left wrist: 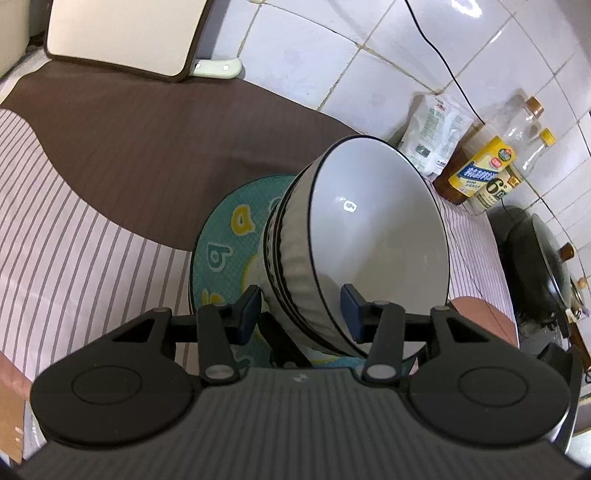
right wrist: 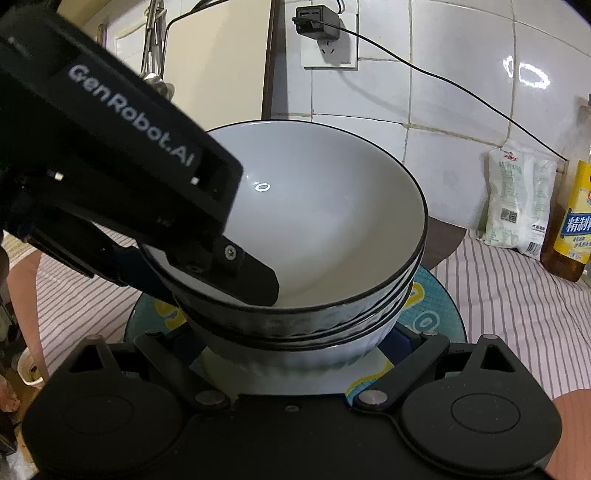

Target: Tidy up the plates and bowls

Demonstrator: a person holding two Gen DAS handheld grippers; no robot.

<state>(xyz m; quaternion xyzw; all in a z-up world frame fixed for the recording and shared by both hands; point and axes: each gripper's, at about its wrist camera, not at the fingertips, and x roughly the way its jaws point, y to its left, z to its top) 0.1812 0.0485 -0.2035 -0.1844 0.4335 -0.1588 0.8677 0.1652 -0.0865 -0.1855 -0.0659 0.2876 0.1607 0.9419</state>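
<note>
A stack of white bowls with black rims (left wrist: 369, 229) (right wrist: 314, 221) sits over a teal patterned plate (left wrist: 221, 229) (right wrist: 436, 306) on the striped cloth. My left gripper (left wrist: 301, 306) (right wrist: 192, 277) is shut on the near wall of the stack, with one finger inside the top bowl and the other outside. In the right wrist view my right gripper (right wrist: 288, 343) straddles the lowest bowl. Its blue pads (right wrist: 397, 341) lie against that bowl's sides just above the plate. Whether the stack's foot rests on the plate is hidden.
An oil bottle (left wrist: 480, 173) (right wrist: 572, 229) and a white bag (left wrist: 432, 136) (right wrist: 517, 199) stand by the tiled wall at the right. A black wok (left wrist: 535, 258) sits further right. A cutting board (left wrist: 122, 33) leans at the back left. A cable hangs from a wall socket (right wrist: 328, 40).
</note>
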